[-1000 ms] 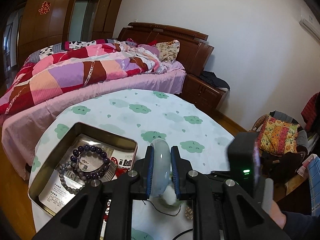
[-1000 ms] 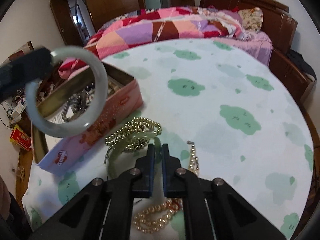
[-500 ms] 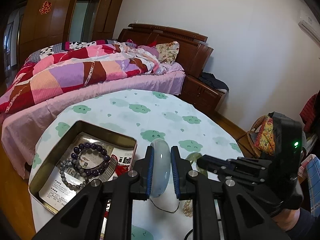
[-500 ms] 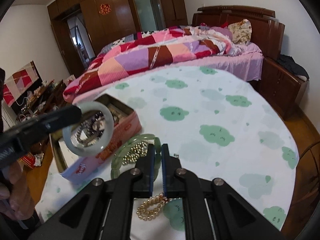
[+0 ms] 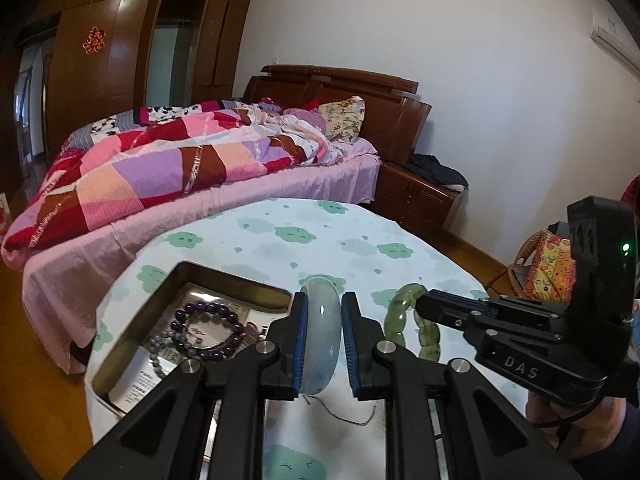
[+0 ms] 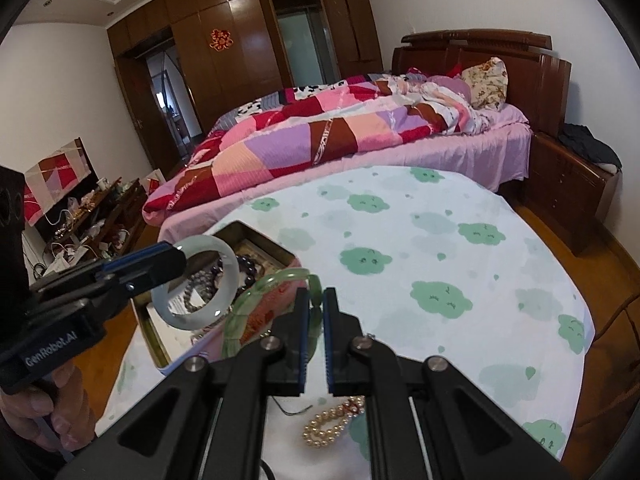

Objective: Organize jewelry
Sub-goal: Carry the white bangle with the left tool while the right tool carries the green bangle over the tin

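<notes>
My left gripper is shut on a pale jade bangle and holds it in the air beside the open tin box. The bangle also shows in the right wrist view, hanging over the tin. My right gripper is shut on a green bead bracelet and holds it lifted above the table; it also shows in the left wrist view. The tin holds a purple bead bracelet and a grey bead bracelet.
A round table with a cloud-print cloth carries a pearl strand and a thin dark cord near its front. A bed with a patchwork quilt stands behind, a nightstand to its right.
Both grippers have risen from the table. My right gripper lifted the green bead bracelet off the pile and brought it up beside the bangle, which stays in my left gripper.
</notes>
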Demonstrator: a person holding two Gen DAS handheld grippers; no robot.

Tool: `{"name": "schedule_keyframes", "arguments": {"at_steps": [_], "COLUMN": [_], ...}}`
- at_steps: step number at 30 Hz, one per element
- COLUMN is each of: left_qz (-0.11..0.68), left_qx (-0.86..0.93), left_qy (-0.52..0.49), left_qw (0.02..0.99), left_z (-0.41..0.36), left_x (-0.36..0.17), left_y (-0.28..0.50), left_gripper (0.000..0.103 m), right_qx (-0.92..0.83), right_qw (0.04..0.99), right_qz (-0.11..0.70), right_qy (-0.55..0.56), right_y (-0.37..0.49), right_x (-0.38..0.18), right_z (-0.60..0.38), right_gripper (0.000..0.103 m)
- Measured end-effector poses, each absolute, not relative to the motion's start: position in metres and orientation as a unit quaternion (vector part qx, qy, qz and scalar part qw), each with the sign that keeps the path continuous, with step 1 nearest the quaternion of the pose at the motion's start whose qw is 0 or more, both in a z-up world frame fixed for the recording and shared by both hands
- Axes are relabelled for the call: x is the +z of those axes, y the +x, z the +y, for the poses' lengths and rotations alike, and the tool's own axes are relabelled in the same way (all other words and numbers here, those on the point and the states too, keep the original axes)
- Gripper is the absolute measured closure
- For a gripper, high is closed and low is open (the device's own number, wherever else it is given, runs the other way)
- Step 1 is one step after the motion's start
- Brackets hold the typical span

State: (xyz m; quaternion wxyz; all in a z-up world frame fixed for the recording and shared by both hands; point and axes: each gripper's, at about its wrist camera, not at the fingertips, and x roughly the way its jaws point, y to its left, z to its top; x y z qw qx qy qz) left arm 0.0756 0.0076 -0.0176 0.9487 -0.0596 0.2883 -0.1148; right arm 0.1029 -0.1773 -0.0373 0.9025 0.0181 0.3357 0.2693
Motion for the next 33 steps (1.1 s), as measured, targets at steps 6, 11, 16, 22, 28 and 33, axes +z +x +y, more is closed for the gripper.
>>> {"name": "schedule_keyframes", "arguments": {"at_steps": [6, 11, 16, 22, 28, 33], "left_qz": [0.285, 0.283, 0.281, 0.277, 0.274, 0.279], "left_qx": [-0.105, -0.094, -0.084, -0.072, -0.057, -0.044], "left_qy": [-0.061, -0.059, -0.065, -0.077, -0.084, -0.09], "left_qw": [0.951, 0.953, 0.954, 0.955, 0.956, 0.955], "left_z": [0.017, 0.024, 0.038, 0.058, 0.081, 0.095], "left_x": [-0.017, -0.018, -0.018, -0.019, -0.018, -0.025], "left_y": [0.075, 0.074, 0.071, 0.069, 0.07, 0.075], "left_gripper": [0.086, 0.086, 0.087, 0.086, 0.086, 0.086], "right_qx": [0.279, 0.284, 0.292, 0.302, 0.312, 0.319], "right_qw": [0.902, 0.9, 0.897, 0.894, 0.89, 0.883], "right_qz": [0.329, 0.331, 0.332, 0.331, 0.332, 0.339], "right_qy": [0.015, 0.012, 0.004, -0.012, -0.031, -0.05], "right_y": [0.1, 0.103, 0.105, 0.104, 0.103, 0.103], "right_x": [-0.031, -0.031, -0.03, -0.027, -0.027, -0.033], "right_z": [-0.169, -0.162, -0.151, -0.133, -0.112, -0.092], "right_gripper": [0.095, 0.095, 0.095, 0.095, 0.095, 0.095]}}
